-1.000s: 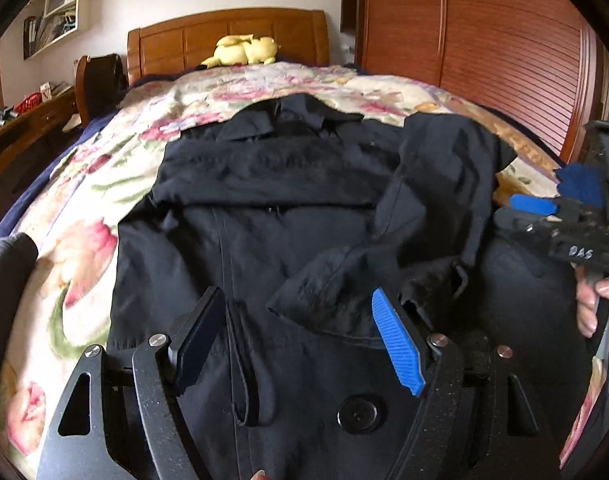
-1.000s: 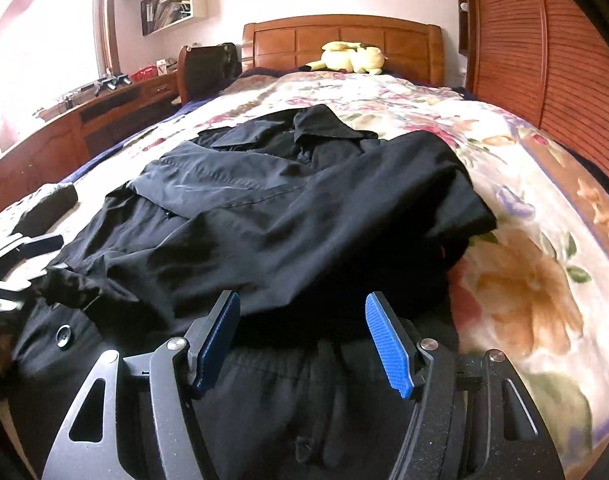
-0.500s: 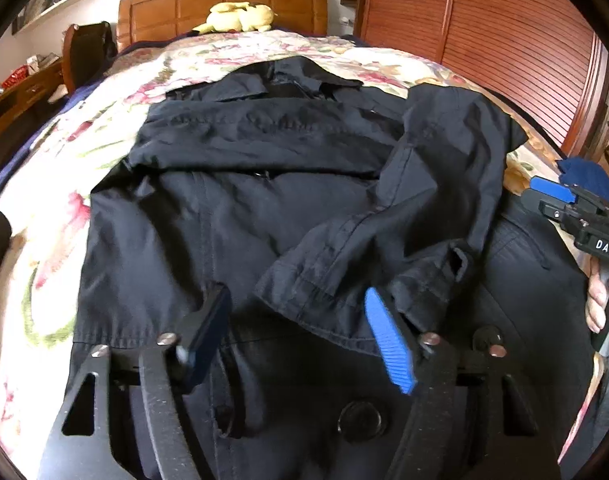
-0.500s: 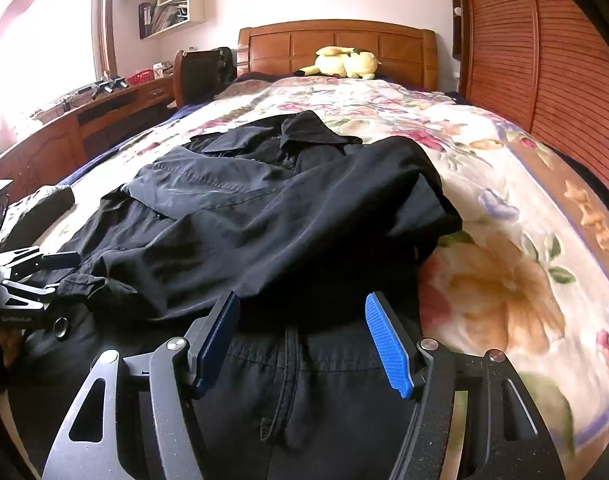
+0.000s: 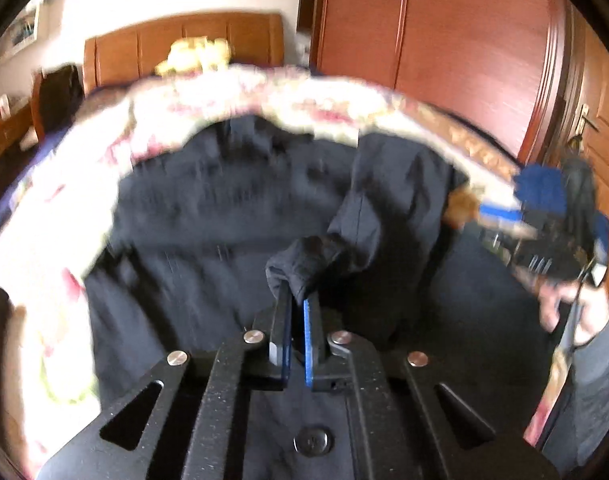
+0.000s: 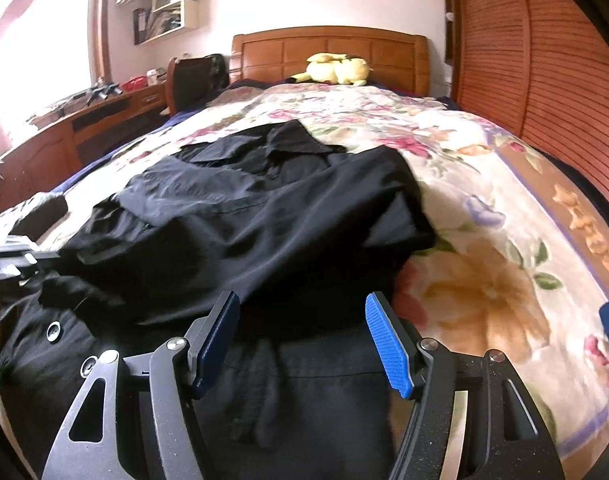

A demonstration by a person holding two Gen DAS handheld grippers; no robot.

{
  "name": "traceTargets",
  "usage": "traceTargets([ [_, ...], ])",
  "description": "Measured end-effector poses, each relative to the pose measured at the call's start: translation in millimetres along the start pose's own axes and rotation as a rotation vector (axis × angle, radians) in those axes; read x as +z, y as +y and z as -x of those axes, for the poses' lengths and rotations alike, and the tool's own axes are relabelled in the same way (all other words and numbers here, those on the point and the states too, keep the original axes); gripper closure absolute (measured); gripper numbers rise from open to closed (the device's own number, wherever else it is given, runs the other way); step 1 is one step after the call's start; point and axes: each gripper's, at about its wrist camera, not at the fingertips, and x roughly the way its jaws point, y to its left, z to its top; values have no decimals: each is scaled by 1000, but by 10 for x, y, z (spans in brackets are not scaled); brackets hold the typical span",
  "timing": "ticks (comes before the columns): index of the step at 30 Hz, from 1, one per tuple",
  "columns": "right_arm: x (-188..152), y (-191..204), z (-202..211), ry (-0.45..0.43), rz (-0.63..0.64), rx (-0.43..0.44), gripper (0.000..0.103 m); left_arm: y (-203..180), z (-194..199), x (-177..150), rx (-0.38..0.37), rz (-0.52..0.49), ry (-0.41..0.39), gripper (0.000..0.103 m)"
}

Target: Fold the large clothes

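Left gripper [image 5: 297,312] clamped on sleeve cuff [image 5: 304,258] of black coat [image 6: 264,216]; right gripper [image 6: 302,336] spread apart over coat, holding nothing. No legible writing. Coat spread on floral bedspread [image 6: 484,208]; wooden headboard [image 6: 328,50], yellow plush toy [image 6: 336,69], slatted wardrobe doors [image 6: 544,60], desk [image 6: 64,128] by window

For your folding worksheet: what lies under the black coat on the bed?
Under the black coat lies the floral bedspread, showing all around it. The part directly beneath is covered. The left gripper pinches a sleeve cuff.

The floral-quilted bed [image 6: 484,216] carries a black coat [image 6: 264,216] and, seemingly, a yellow plush toy [image 6: 336,69].
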Motion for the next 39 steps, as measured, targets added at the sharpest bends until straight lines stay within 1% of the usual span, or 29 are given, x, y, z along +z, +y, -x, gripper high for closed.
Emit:
traceTargets([
  [1, 1, -34, 9, -4, -3, -9, 36, -7, 147, 170, 18, -9, -44, 98],
  [6, -13, -188, -4, 0, -45, -20, 36, 90, 666, 827, 102, -37, -191, 98],
  [8, -15, -184, -23, 6, -49, -18, 36, 135, 828, 1047, 150, -52, -233, 98],
  [11, -7, -154, -30, 8, -46, -13, 36, 252, 968, 1161, 188, -50, -253, 98],
  [13, -5, -156, -22, 5, -42, -9, 36, 373, 982, 1115, 216, -33, -243, 98],
  [14, -5, -170, -19, 4, -43, -10, 36, 461, 970, 1029, 214, -19, -226, 98],
  [16, -3, -198, -23, 4, -44, -11, 36, 570, 858, 830, 217, -4, -171, 98],
  [19, -6, -196, -30, 5, -38, -14, 36, 670, 586, 441, 242, -5, -71, 98],
  [22, -7, -161, -43, 9, -24, -24, 36, 818, 300, 99, 270, 30, 19, 98],
  [25, 1, -133, -44, 9, -11, -24, 36, 883, 152, -89, 297, 43, 70, 98],
  [29, 19, -159, -7, -1, -15, -10, 36, 905, 39, -298, 287, 39, 119, 98],
  [32, 55, -145, 48, -20, -5, -2, 36, 933, 47, -377, 274, 42, 131, 90],
  [34, 90, -117, 77, -31, 2, 10, 36, 956, 110, -413, 259, 52, 113, 80],
  [35, 105, -92, 82, -32, 8, 15, 36, 966, 174, -440, 259, 58, 95, 70],
  [36, 136, -62, 89, -34, 17, 20, 36, 976, 214, -448, 260, 63, 80, 64],
  [37, 173, -31, 100, -41, 28, 27, 36, 987, 254, -456, 257, 65, 63, 63],
  [39, 259, 19, 105, -51, 35, 44, 36, 990, 351, -493, 266, 76, 28, 53],
])
